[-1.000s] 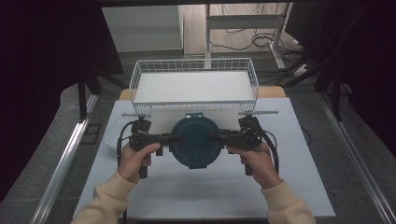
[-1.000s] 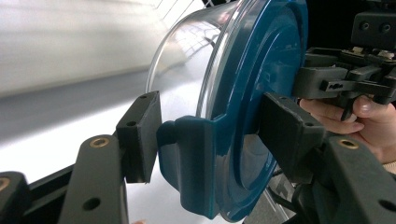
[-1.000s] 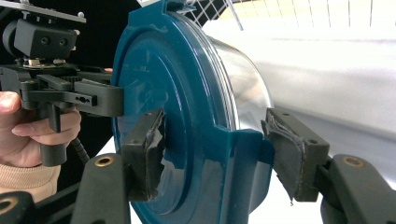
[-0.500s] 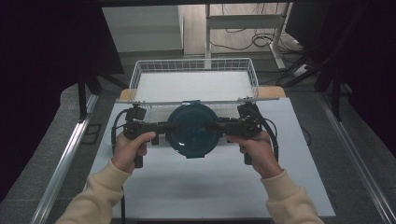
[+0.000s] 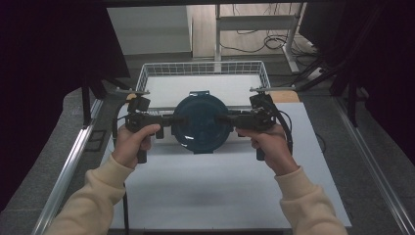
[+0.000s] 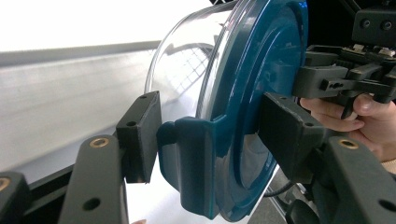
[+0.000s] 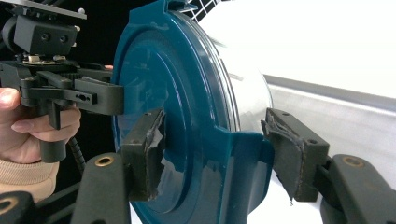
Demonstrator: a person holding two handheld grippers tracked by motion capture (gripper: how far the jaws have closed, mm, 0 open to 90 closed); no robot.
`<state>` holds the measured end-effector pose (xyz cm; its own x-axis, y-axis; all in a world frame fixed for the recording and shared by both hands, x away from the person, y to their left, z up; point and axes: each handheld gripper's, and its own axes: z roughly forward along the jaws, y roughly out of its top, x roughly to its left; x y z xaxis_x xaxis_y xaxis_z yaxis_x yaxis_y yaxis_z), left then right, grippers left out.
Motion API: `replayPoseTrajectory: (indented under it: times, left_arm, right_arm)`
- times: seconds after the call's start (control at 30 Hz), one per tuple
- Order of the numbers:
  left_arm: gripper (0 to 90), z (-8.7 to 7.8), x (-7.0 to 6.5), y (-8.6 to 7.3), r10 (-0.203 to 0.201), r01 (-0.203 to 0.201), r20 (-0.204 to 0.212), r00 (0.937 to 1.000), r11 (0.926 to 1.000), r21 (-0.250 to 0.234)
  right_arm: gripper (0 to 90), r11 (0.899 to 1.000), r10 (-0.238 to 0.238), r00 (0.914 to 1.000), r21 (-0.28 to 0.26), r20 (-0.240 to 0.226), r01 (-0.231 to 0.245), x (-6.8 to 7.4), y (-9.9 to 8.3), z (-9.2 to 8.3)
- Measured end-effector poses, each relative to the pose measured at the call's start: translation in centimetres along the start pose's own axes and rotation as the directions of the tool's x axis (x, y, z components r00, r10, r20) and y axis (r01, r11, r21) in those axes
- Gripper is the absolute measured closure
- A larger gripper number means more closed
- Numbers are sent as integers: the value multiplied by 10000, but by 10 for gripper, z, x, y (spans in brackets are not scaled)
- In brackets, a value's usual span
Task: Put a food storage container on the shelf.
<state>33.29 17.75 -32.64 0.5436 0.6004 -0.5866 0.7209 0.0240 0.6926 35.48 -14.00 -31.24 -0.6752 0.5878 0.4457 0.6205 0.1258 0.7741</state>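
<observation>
Holding a lidded tub (image 5: 199, 123) in the air between them over the table's (image 5: 220, 186) far edge, just before the basket (image 5: 147, 73), left gripper (image 5: 169, 120) and right gripper (image 5: 225, 119) each pinch a side latch, so uneven pull could pop one latch, dropping it

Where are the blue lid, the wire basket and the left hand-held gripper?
blue lid (image 5: 200, 122), high view, centre of its top.
wire basket (image 5: 203, 67), high view, far rim.
left hand-held gripper (image 6: 205, 140), left gripper view, between its fingertips.
</observation>
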Motion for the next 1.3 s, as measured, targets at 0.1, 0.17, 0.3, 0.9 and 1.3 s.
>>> replayPoseTrajectory:
  times: [0.1, 0.17, 0.3, 0.9, 1.3]
  left_arm:
    - [399, -2, -3, 7, 90, -90, -43, 10000, 10000, -25]
    - [399, -3, -5, 12, 168, -169, -67, 9998, 9999, -25]
    - [399, -6, -8, 21, 262, -263, -102, 9996, 9996, -69]
    - [397, -10, -5, 66, 358, -359, -30, 9994, 9991, -216]
    - [397, 1, 19, 91, -22, 24, 116, 9999, 9998, -202]
  right_arm:
    - [400, 10000, -20, 10000, -51, -9, 20, 0, 6, -1]
    - [400, 9999, -69, 10000, -75, -22, 69, 1, 10, -2]
    - [400, 9997, -168, 9998, -157, -45, 167, 2, 19, -4]
    - [408, 9983, -434, 9990, -391, -86, 431, 0, 61, -4]
    - [411, 9994, -262, 9996, -237, -76, 260, -19, 86, 13]
